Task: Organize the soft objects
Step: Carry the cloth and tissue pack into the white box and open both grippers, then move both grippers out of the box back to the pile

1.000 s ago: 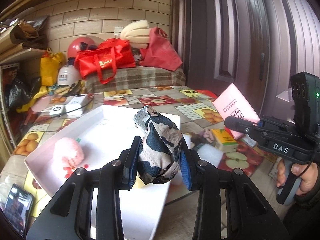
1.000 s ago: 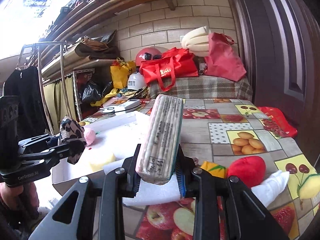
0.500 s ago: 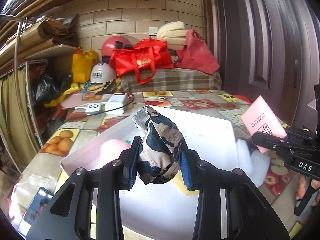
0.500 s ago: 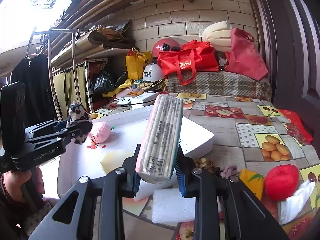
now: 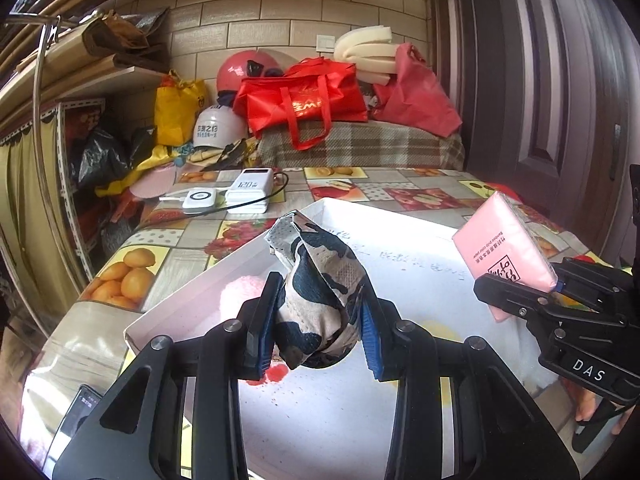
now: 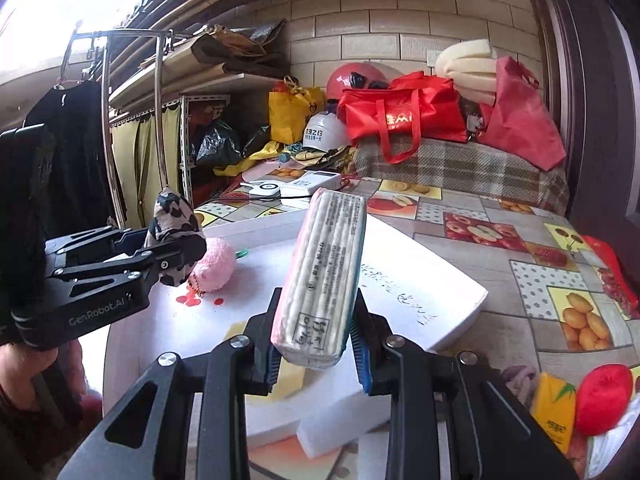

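Left gripper (image 5: 318,328), pitched gently downward, clamps a cow-print pouch (image 5: 320,292) between its pads; the pouch juts up past the fingertips. Right gripper (image 6: 318,340), likewise tilted down, pinches a pink tissue pack (image 6: 322,280) standing on edge. Both hang above the white tray (image 6: 452,280). Below the left jaws lies a pink puff (image 6: 214,260); bare tray floor spreads ahead of both, ending at a low rim.
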Demonstrator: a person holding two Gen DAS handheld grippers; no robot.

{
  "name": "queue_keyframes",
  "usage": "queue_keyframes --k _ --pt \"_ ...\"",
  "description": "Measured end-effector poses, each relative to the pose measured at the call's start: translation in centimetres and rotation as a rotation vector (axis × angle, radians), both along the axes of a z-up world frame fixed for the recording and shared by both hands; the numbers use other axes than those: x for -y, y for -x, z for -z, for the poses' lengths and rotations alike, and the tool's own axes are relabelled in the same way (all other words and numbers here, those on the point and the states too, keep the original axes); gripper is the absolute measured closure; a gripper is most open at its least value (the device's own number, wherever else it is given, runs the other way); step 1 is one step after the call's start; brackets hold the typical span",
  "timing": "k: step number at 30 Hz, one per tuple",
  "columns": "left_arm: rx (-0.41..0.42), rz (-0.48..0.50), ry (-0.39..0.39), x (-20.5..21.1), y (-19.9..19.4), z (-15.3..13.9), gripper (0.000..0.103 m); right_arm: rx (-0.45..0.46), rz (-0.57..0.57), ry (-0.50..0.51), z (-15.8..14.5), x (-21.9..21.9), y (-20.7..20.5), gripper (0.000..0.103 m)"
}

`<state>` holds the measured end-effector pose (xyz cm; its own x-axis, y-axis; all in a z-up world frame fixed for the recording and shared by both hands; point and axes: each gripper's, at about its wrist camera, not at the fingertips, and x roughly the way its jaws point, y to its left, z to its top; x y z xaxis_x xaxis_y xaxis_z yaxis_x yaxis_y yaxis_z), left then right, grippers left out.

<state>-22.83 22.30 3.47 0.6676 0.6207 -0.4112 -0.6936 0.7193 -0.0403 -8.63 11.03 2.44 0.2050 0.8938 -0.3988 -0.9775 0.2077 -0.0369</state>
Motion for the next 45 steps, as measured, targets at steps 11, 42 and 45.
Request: queue_keyframes --k 11,42,45 --pt "-0.065 -0.063 0.028 -0.9 -0.9 0.5 0.047 0.059 0.013 0.085 0.5 -3.8 1.3 0.049" --pt "0.066 -0.056 -0.083 3.9 0.9 -0.8 0.013 0.049 0.229 -0.108 -0.8 1.9 0.4 0.013" --pt "0.064 -0.051 -0.088 4.4 0.7 -0.8 0.013 0.032 0.232 -0.116 -0.8 2.1 0.1 0.012"
